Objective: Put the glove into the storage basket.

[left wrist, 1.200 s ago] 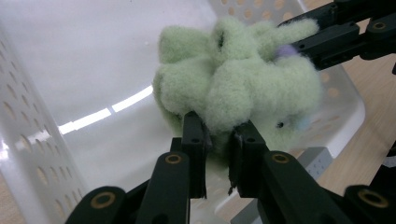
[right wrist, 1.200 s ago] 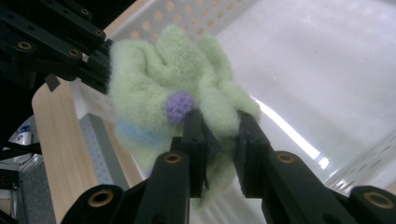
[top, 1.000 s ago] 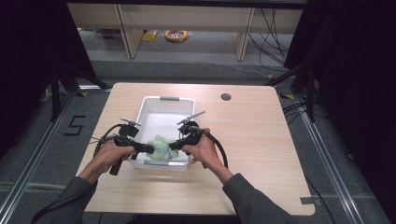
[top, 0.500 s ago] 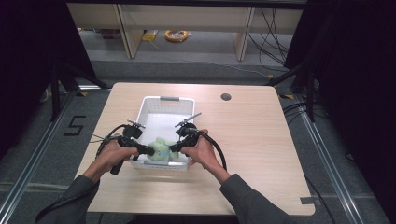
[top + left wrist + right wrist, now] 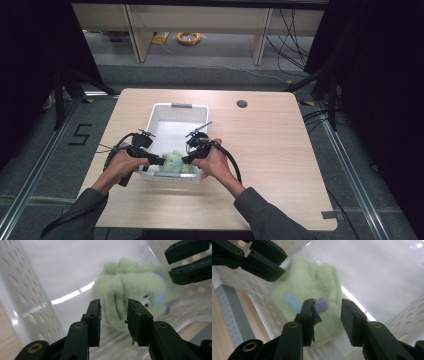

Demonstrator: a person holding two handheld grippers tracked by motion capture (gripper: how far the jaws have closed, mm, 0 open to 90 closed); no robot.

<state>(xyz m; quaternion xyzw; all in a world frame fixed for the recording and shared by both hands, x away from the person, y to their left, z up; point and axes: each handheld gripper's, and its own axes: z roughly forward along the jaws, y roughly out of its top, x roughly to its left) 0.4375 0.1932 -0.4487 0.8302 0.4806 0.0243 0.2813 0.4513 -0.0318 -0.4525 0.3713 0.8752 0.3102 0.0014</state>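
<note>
Green plush toy lying in the near end of a white perforated basket. Left tongs and right tongs, jaws just opening, flank the toy without pressing it. Basket on a pale wooden worktop; beyond it, grey floor, shelving and cables.

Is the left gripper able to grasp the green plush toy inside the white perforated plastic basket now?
Probably yes. The left gripper has its jaws, just opening, apart right at the green plush toy in the white perforated plastic basket, with nothing between.
</note>
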